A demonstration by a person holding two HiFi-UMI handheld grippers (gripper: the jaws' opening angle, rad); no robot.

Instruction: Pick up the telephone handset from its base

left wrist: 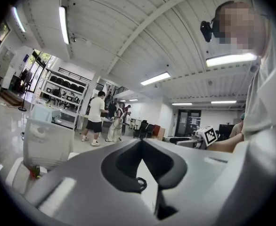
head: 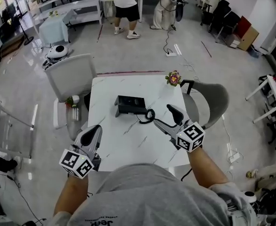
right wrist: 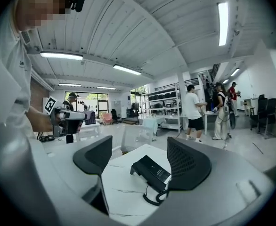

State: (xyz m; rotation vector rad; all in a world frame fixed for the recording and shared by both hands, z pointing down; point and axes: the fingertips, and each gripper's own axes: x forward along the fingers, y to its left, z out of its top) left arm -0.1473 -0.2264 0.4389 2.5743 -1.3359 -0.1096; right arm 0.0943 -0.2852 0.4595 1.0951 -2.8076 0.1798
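A black telephone (head: 131, 105) sits at the middle of the white marble table (head: 128, 145), its coiled cord (head: 147, 117) curling out toward me. The handset seems to lie on the base; I cannot separate the two clearly. My right gripper (head: 161, 115) is open and hovers just right of the cord, not touching the phone. In the right gripper view, the telephone (right wrist: 152, 171) and the cord (right wrist: 152, 197) show through the wide gap of the right gripper (right wrist: 140, 161). My left gripper (head: 95, 130) hangs over the table's near left edge, shut and empty. In its own view, the left gripper (left wrist: 140, 142) points up across the room.
A grey chair (head: 74, 76) stands at the table's far left, with a bottle (head: 73, 108) on its seat. Another chair (head: 208, 98) stands at the right. A small flower pot (head: 174, 78) sits on the far right corner. People (head: 126, 8) stand far behind.
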